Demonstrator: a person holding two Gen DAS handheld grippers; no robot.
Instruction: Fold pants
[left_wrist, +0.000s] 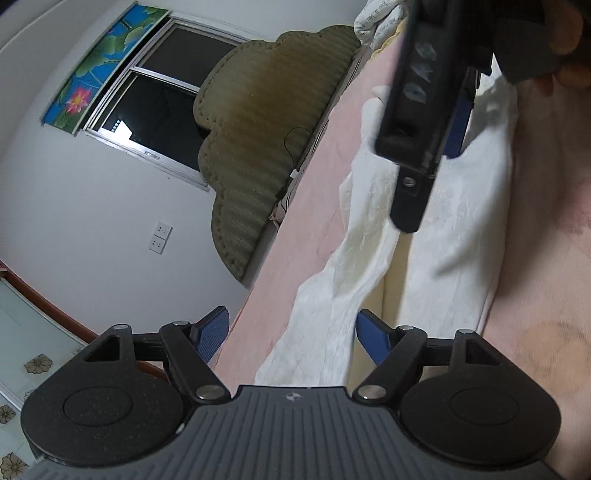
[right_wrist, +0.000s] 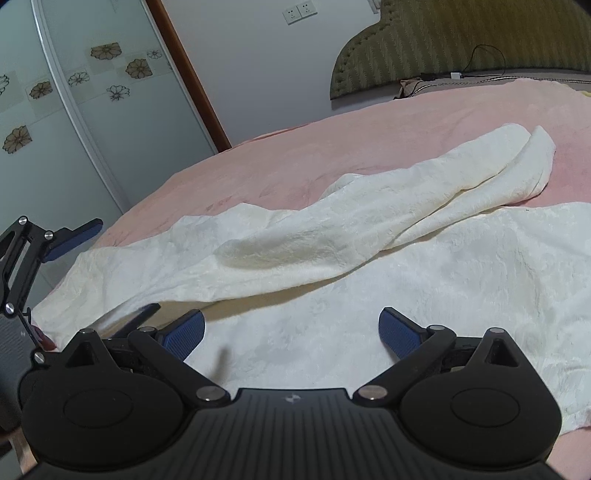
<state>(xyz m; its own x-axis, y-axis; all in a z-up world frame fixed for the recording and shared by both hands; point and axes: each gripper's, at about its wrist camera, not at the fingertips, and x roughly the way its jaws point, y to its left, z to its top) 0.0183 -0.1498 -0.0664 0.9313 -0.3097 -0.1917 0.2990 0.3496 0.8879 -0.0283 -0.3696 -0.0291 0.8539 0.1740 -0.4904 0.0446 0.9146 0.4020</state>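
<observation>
White textured pants (right_wrist: 369, 295) lie spread on the pink bed sheet (right_wrist: 295, 147), one leg (right_wrist: 406, 199) crossing over the other toward the headboard. My right gripper (right_wrist: 291, 332) hovers open just above the near part of the cloth, with nothing between its blue pads. My left gripper (left_wrist: 291, 336) is also open, rolled to one side at the bed's edge, with the hem of the pants (left_wrist: 325, 332) showing between its pads but not pinched. In the left wrist view the right gripper's black body (left_wrist: 417, 103) hangs over the pants. In the right wrist view the left gripper (right_wrist: 107, 273) sits at the far left.
An olive padded headboard (right_wrist: 461, 44) with a black cable (right_wrist: 484, 55) stands at the far end of the bed. A wardrobe door with flower tiles (right_wrist: 74, 110) is to the left, past the bed edge. A dark window (left_wrist: 159, 96) and wall sockets (left_wrist: 160, 236) are on the wall.
</observation>
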